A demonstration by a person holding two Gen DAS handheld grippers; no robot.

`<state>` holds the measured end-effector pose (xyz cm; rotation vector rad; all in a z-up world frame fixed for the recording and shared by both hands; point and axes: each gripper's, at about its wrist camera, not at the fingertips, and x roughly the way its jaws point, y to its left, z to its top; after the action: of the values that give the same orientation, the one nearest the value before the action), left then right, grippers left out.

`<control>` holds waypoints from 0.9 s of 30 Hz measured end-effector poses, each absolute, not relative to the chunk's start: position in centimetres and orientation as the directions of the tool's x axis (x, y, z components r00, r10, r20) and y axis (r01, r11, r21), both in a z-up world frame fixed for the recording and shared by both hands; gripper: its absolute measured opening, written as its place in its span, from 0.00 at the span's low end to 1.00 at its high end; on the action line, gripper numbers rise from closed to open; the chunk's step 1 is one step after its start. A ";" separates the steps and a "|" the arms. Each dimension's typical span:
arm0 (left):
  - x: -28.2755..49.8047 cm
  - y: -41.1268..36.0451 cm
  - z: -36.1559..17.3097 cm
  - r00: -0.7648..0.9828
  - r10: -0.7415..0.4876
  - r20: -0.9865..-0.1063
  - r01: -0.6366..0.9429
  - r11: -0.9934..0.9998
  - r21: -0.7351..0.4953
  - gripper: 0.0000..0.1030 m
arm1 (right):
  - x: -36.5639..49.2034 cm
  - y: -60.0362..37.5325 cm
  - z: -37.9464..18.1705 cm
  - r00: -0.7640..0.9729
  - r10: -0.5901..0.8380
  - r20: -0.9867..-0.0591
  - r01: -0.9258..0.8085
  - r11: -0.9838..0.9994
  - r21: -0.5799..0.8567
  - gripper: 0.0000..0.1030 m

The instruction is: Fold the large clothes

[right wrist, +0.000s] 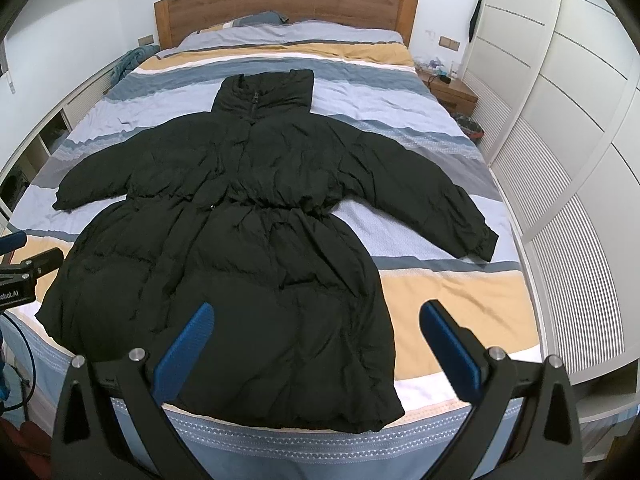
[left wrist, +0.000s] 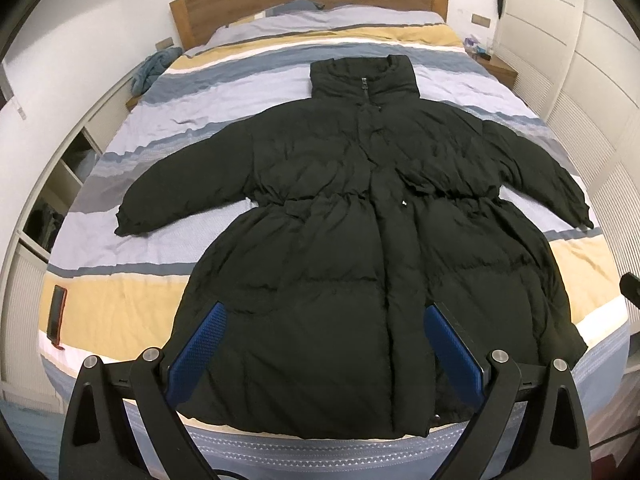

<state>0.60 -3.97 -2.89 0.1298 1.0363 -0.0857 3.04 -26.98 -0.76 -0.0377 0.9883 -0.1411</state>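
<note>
Coat (left wrist: pixel 360 220) flat; both grippers hover, fingers spread.

Coat: a black puffer coat (right wrist: pixel 240 240) lies flat, front up, zipped, collar toward the headboard (right wrist: pixel 286 6), sleeves spread to both sides.
Bed: a striped cover (right wrist: pixel 400 92) in blue, grey and yellow lies beneath the coat.
Right gripper (right wrist: pixel 320 320): blue-padded fingers (right wrist: pixel 184 356) wide apart above the coat's hem, holding nothing.
Left gripper (right wrist: pixel 16 240): partly visible at the frame's left edge.
Wardrobe (right wrist: pixel 560 120): white, along the right.
</note>
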 end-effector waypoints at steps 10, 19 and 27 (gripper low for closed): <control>0.8 -3.5 -2.7 0.505 -0.065 -0.861 0.149 0.989 0.012 0.97 | 3.2 -26.8 -0.9 0.541 -0.131 -0.831 0.101 0.991 -0.091 1.00; 1.1 -3.3 -2.6 0.525 -0.032 -0.851 0.119 0.992 0.036 0.97 | 3.5 -26.4 -1.0 0.542 -0.120 -0.832 0.093 0.992 -0.083 1.00; 1.8 -3.7 -2.0 0.546 0.027 -0.837 0.095 0.991 0.094 0.97 | 4.2 -26.3 -1.2 0.543 -0.090 -0.835 0.070 0.996 -0.062 1.00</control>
<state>1.82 -3.74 -2.03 0.1340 0.9933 -0.0406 4.23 -26.29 -1.25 -0.0224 0.9918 -0.0951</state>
